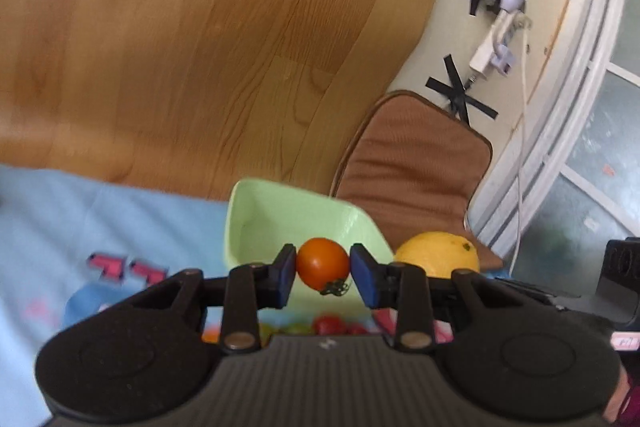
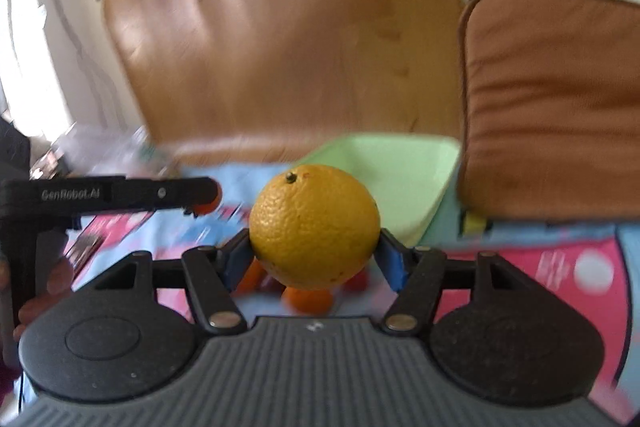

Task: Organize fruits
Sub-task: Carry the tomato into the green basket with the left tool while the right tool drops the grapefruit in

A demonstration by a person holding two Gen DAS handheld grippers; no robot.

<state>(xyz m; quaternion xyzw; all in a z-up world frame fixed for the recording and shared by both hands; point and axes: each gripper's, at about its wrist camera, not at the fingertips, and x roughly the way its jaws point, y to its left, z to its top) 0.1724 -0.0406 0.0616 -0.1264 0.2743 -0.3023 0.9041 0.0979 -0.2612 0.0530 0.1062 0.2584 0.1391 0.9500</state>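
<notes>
I am pinching a small orange-red tomato [image 1: 322,263] with my left gripper [image 1: 323,277]; its blue pads [image 1: 286,277] are pressing on both sides of the fruit, and the green stalk is pointing down. I am holding it up in the air, in front of the near edge of a pale green bowl [image 1: 256,211] that is sitting on a light blue cloth [image 1: 120,219] with pink print. My right gripper [image 2: 314,259] is clamping a big orange [image 2: 314,225], one pad on each flank, with its dark stem dot facing up. In the right wrist view the orange is hanging above the cloth, the green bowl [image 2: 404,171] just behind it and to the right. More small fruits [image 1: 330,323] are lying on the cloth under my fingers, red and orange ones, partly hidden and blurred. A brown cushion [image 1: 416,163] is lying beyond the bowl on the wooden floor [image 1: 180,47].
</notes>
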